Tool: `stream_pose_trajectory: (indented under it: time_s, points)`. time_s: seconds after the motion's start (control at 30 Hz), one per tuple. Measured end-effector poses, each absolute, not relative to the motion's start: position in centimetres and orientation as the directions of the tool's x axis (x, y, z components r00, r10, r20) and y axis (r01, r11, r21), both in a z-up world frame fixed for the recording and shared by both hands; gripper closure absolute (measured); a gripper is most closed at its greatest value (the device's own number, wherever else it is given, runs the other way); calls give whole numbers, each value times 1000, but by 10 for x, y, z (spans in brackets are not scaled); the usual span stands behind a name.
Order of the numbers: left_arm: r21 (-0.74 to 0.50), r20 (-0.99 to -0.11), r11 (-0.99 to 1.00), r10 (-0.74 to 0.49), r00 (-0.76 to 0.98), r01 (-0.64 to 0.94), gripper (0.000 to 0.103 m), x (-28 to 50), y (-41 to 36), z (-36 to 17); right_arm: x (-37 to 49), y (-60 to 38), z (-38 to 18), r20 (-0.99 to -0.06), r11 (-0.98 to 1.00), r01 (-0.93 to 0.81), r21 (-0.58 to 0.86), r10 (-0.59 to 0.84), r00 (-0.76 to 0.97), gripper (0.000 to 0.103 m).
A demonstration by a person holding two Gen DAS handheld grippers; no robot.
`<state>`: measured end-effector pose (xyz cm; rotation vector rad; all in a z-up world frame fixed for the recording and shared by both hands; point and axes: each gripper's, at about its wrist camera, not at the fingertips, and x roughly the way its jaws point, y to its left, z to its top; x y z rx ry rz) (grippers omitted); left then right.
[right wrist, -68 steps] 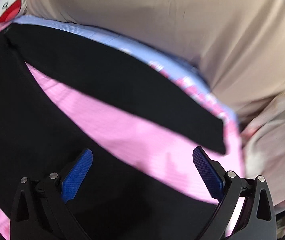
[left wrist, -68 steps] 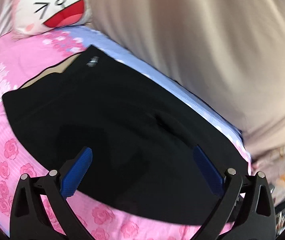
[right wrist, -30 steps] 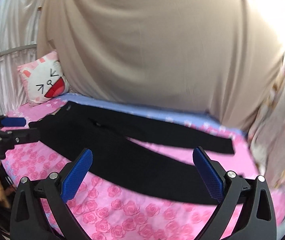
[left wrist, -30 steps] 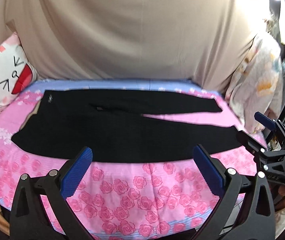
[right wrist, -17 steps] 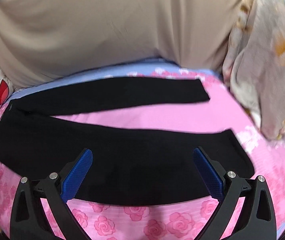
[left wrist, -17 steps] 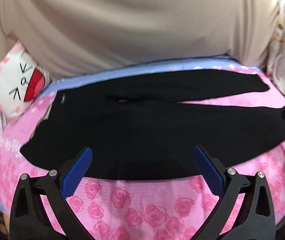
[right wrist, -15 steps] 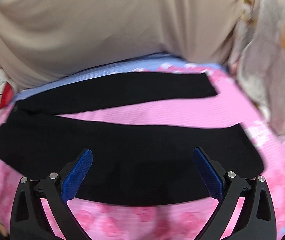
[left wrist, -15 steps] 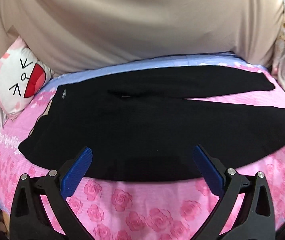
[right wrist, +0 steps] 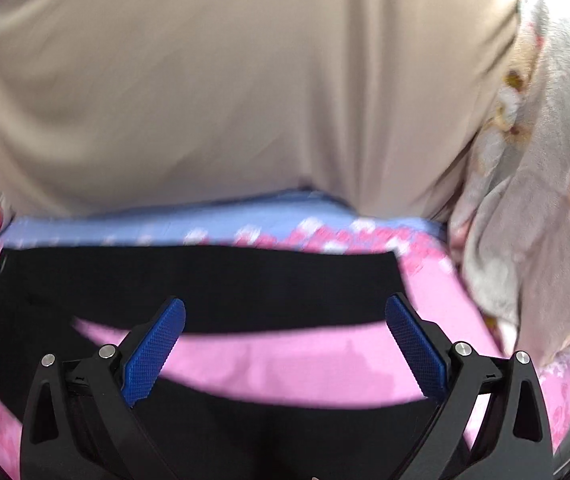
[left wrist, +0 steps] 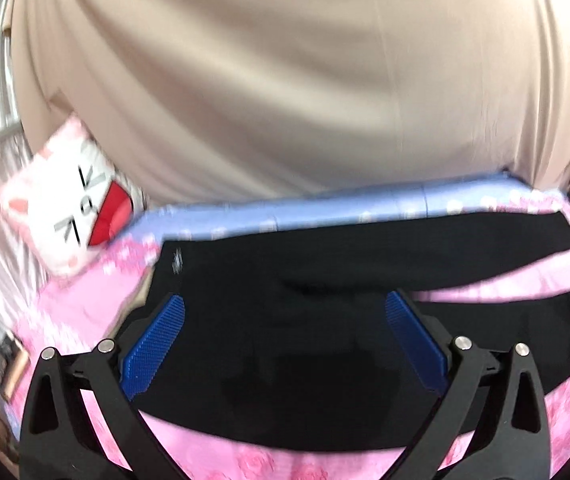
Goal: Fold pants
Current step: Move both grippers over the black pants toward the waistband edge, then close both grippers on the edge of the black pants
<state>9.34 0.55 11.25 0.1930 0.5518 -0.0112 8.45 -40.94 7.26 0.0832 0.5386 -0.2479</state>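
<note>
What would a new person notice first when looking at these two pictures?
The black pants draw the eye first: they lie spread flat on the pink flowered sheet, with the two legs parted towards the right. Next comes the white cartoon cushion at the far left, leaning against the beige curtain. Both the left gripper and the right gripper are wide open over the cloth.

**Around the bed**

A pink bed sheet point(left wrist: 85, 312) with rose prints covers the bed, and a light blue strip point(left wrist: 325, 208) runs along its far edge. A white cat-face pillow point(left wrist: 69, 208) with a big red mouth leans at the far left. A tan curtain point(left wrist: 265, 80) hangs behind the bed. A gray flowered blanket point(right wrist: 533, 200) hangs at the right.
</note>
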Motion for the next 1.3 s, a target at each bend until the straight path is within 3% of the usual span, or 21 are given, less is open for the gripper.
stream_pose_trajectory:
  time_s: [0.13,0.3,0.47,0.63,0.77,0.9,0.97,1.03,1.23,1.3]
  points:
    - [140,-498,985,-15,867,97,5,121,-7,151,119,-452,82,-541,953,297,58,-220,812,5]
    - [175,-484,981,13,875,83,5,171,-28,161,173,-483,55,-614,943,326,-58,-292,734,5]
    - [175,-573,979,17,819,103,5,227,-53,116,216,-496,-16,-691,936,323,-138,-325,646,5]
    - [154,-630,976,-22,776,152,5,258,-74,76,218,-525,-40,-689,922,385,-47,-309,656,5]
    - [129,-653,978,-39,757,162,5,270,-77,55,230,-539,-53,-744,934,357,28,-219,631,7]
    - [115,-669,985,-21,743,131,5,279,-65,39,236,-534,-54,-757,947,316,54,-168,632,29]
    - [115,-669,989,8,743,93,5,283,-49,35,231,-533,-51,-748,948,302,104,-126,651,65]
    - [106,-672,993,38,740,46,5,288,-27,36,227,-534,-48,-739,946,294,138,-99,667,85]
    - [91,-637,981,188,748,-169,5,309,62,51,198,-524,-24,-668,935,271,227,-53,742,88]
    - [-8,-617,948,247,747,-319,5,315,115,53,187,-511,-10,-641,940,249,233,-44,766,88]
